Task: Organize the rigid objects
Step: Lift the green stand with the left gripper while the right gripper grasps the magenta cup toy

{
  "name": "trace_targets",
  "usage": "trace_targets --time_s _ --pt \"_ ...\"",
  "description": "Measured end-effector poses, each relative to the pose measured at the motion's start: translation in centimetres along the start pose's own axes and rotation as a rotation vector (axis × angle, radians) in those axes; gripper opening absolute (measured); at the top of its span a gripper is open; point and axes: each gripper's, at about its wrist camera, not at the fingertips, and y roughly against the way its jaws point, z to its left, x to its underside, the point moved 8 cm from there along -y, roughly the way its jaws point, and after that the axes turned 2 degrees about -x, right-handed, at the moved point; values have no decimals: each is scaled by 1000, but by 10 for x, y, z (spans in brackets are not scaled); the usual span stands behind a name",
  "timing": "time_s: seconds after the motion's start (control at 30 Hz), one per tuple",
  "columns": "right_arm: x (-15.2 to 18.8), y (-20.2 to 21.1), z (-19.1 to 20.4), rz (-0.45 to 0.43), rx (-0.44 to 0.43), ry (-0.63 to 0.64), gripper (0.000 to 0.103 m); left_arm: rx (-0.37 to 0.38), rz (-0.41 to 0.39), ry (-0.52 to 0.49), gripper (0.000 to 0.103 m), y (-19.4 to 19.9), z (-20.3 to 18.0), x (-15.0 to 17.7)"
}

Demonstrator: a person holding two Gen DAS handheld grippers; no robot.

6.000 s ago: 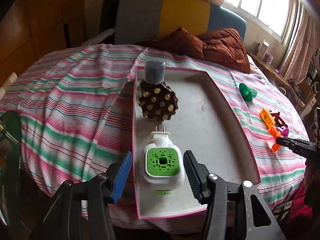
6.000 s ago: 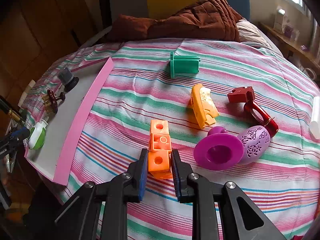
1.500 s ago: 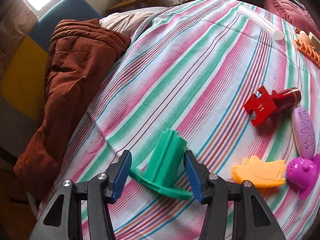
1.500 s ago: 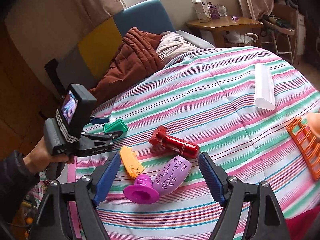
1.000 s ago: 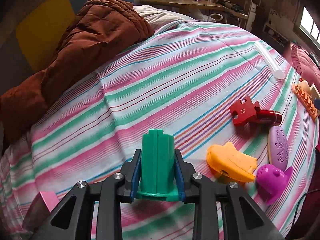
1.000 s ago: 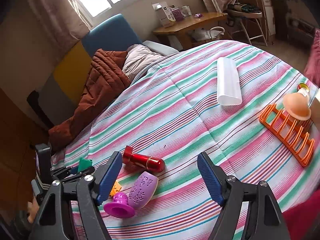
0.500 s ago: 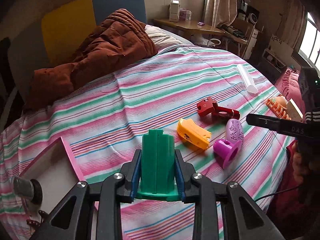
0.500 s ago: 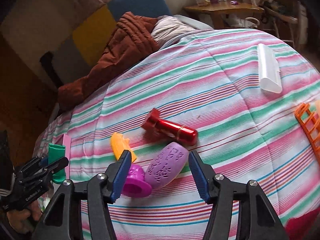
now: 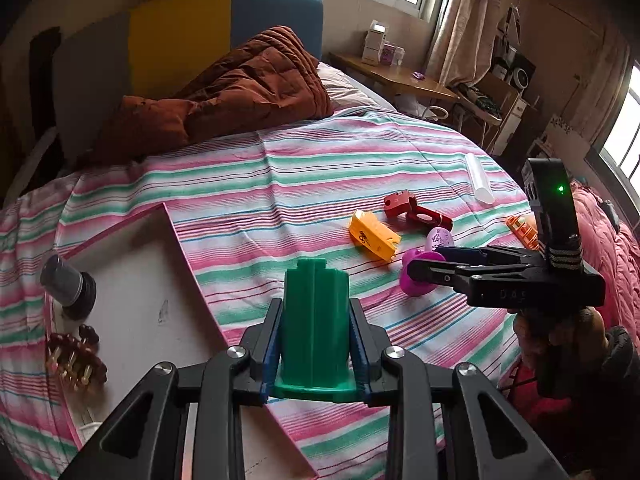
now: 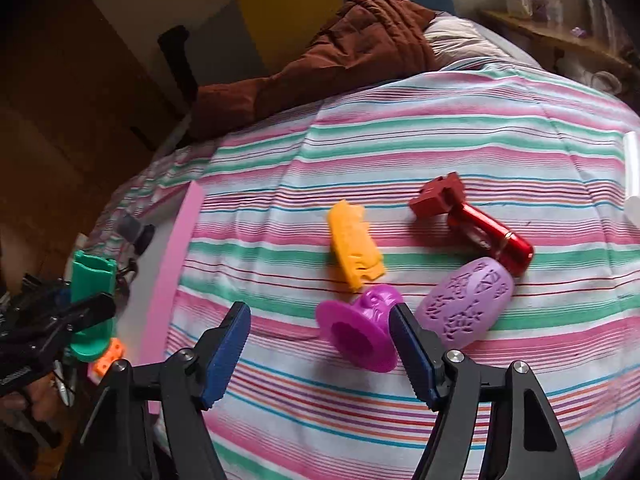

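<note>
Green plastic piece (image 9: 315, 320) sits clenched between the blue pads of my left tongs (image 9: 316, 350), upright with its flange at the bottom, held above the pink edge of the white tray (image 9: 152, 280) that lies on the striped bedspread (image 9: 304, 184). In the tray I see a grey-capped dark knob (image 9: 68, 286) and a brown studded piece (image 9: 76, 354) along its far side. From my right wrist view, an orange block (image 10: 106, 360) shows just under the green piece.

My right tongs (image 10: 320, 354) are released, the jaws spread wide and low over the bedspread. The magenta flanged piece (image 10: 362, 332) lies near the right pad, not gripped. Just beside it rests the lilac patterned oval (image 10: 464, 308), touching the red cylinder tool (image 10: 472, 220) behind it. The yellow-orange piece (image 10: 354, 250) lies apart, a little further back. A white tube (image 9: 478, 178) and an orange rack (image 9: 522, 230) lie further out on the bed, and a brown quilt (image 9: 224, 92) is bunched at the head.
</note>
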Motion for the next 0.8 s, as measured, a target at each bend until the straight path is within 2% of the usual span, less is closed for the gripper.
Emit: trace_targets --time_s 0.1,0.17,0.3,0.5,0.7,0.8 --pt "5 -3 13 39 -124 -18 73 -1 1 27 30 7 6 10" --pt "9 -5 19 64 -173 -28 73 -6 3 39 30 12 10 16" --pt "13 -8 20 75 -196 -68 73 -12 -3 69 30 21 17 25" --pt "7 0 6 22 -94 -86 73 -29 -15 99 30 33 26 37" --pt "4 -4 -3 3 63 -18 73 -33 -13 126 30 39 32 49" --pt "4 -9 2 14 89 53 73 -29 -10 135 30 39 33 52"
